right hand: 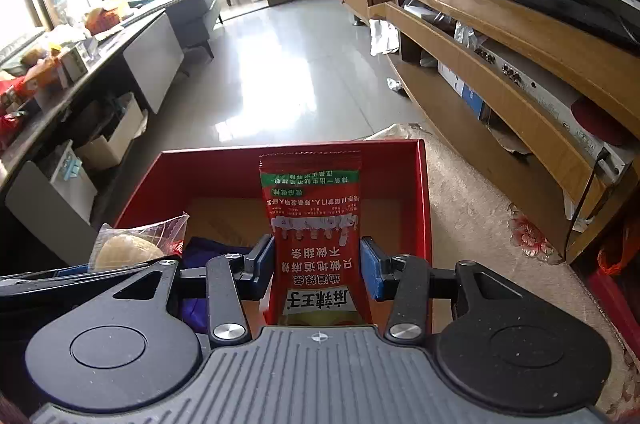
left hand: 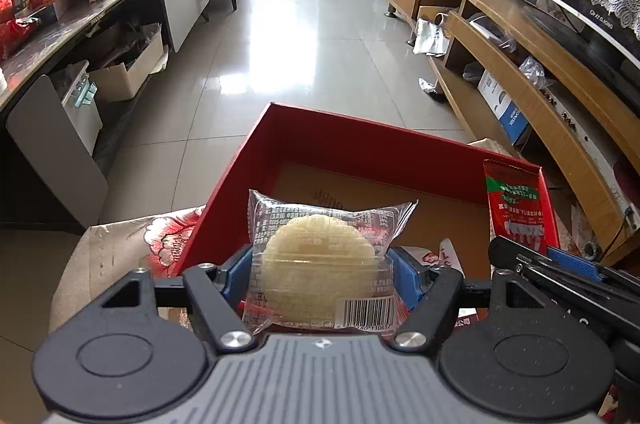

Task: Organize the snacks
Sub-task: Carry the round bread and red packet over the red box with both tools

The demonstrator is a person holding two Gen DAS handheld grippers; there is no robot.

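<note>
1. Snacks are in both claws: a round pale pastry in a clear wrapper (left hand: 320, 260) sits pinched between the blue pads of the left gripper (left hand: 320, 274), and a tall red snack packet (right hand: 316, 240) stands upright in the right gripper (right hand: 316, 270), with its pads pressing its two sides.
2. Step in hand, as I judge it: carrying both snacks to the red box (left hand: 360, 140), which lies open just ahead of and below both claws, with bare brown cardboard showing on its floor.
3. The pastry juts forward from the left claw, over the box's near part. The packet rises above the right claw's fingertips, in front of the box's far wall.
4. Both claws sit side by side; the right one shows at the right edge of the left view.
5. The next move likely calls for lowering each snack onto the box floor, then spreading the pads to let go, keeping the two claws from bumping.
6. A floral cloth (left hand: 160, 236) lies under the box.
</note>
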